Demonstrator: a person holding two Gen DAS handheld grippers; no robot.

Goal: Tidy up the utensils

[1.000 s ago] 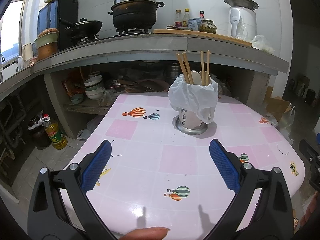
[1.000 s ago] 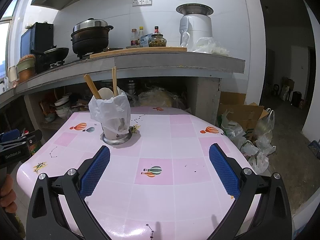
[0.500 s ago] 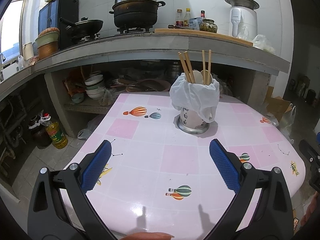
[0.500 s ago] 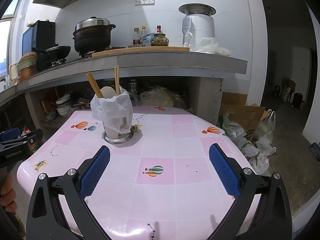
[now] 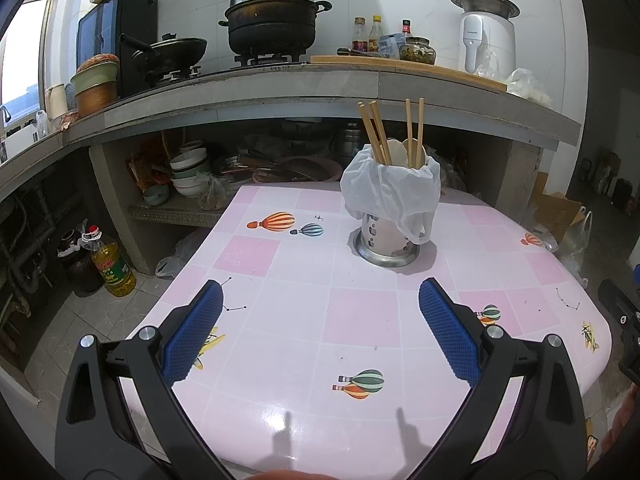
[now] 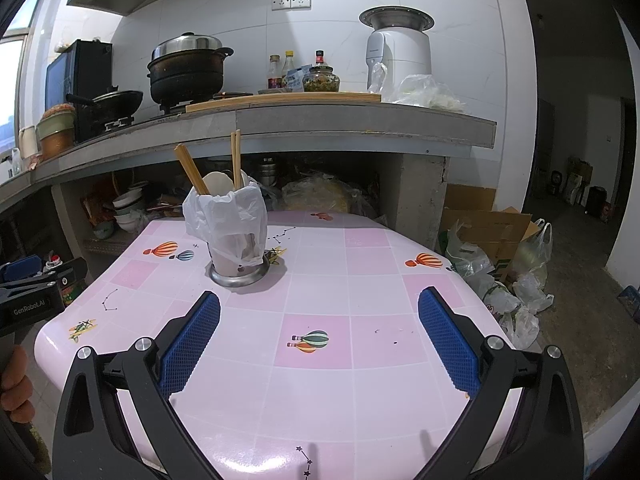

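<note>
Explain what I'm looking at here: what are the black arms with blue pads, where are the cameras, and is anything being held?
No robot: a person carries one hand-held gripper in each hand, and a fisheye camera on each looks forward along its two fingers. One picture is from the left hand-held gripper, the other from the right hand-held gripper. The blue pads are the finger grips. Both sets of jaws stand wide open and hold nothing. On the pink table stands a metal utensil holder draped with a white plastic bag, with chopsticks and pale spoons inside. The left hand-held gripper also shows at the left edge of the right camera's view.
</note>
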